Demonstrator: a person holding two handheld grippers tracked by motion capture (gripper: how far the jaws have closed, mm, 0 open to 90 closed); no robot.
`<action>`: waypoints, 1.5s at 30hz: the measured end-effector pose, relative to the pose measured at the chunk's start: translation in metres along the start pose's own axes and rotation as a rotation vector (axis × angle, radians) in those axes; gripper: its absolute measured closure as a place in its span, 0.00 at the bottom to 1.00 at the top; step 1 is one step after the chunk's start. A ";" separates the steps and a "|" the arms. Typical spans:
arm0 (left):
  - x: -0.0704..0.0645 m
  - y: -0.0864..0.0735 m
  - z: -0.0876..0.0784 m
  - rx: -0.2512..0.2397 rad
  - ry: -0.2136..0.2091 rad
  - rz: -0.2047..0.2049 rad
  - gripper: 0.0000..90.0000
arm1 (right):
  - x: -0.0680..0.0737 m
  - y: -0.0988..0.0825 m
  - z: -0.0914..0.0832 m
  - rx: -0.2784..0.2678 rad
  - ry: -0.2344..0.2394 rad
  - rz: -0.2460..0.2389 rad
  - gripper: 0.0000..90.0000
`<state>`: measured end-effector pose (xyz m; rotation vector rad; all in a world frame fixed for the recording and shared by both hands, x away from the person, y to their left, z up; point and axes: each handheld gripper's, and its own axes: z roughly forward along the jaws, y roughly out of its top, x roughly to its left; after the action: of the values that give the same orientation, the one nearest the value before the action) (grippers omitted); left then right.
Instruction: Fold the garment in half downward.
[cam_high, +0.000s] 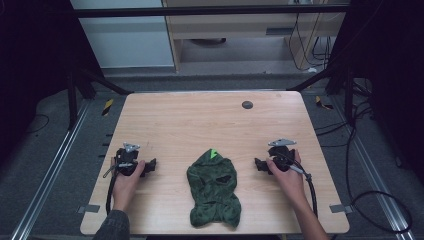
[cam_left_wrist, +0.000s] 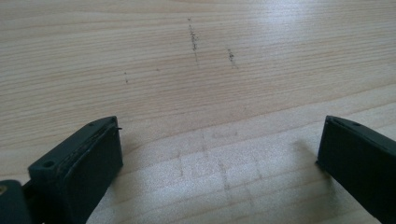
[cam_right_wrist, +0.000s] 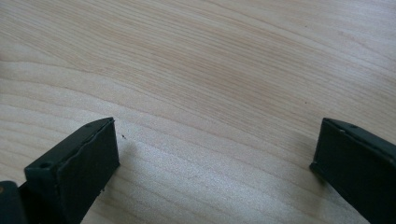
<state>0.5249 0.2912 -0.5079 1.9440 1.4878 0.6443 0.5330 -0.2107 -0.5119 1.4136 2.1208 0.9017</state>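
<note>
A: Lying in the lower middle of the high view is a dark green garment (cam_high: 213, 190), crumpled into a heap on the wooden table (cam_high: 200, 120). A bright green patch sits at its top end, the end farther from the person.

B: What flanks it?

A: The left gripper (cam_high: 150, 166) rests at the frame's lower left, held in the person's left hand (cam_high: 127, 175); the right gripper (cam_high: 260, 165) rests at the lower right, held in the right hand (cam_high: 287, 172). Both point inward at the garment, and each stands apart from it with bare wood between.

B: How do the jaws stand?

A: Spread wide on both. In the left gripper view, the left gripper (cam_left_wrist: 219, 154) has one black jaw at the lower left corner and the other at the lower right, with only table between them, marked with faint dark scuffs (cam_left_wrist: 194, 39) near the top middle. In the right gripper view, the right gripper (cam_right_wrist: 215, 154) is parted the same way over plain wood grain. Neither pinches anything.

B: Anything farther out?

A: A small dark round cap (cam_high: 247, 105) sits in the tabletop near its far edge, right of centre. A black cable (cam_high: 312, 192) trails from the right gripper along the forearm.
</note>
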 end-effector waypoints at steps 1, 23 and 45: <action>0.000 0.000 0.000 0.000 0.000 0.000 0.00 | 0.000 0.000 0.000 0.000 0.000 0.000 0.00; -0.042 0.040 -0.037 0.131 -0.246 0.231 0.13 | 0.044 0.031 -0.032 0.126 0.158 -0.193 0.30; -0.109 0.066 -0.004 0.204 -0.390 0.372 0.37 | 0.084 0.061 -0.004 0.178 0.351 -0.314 0.70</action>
<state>0.5391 0.1733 -0.4605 2.3678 0.9925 0.2440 0.5374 -0.1181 -0.4653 1.0093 2.6487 0.9046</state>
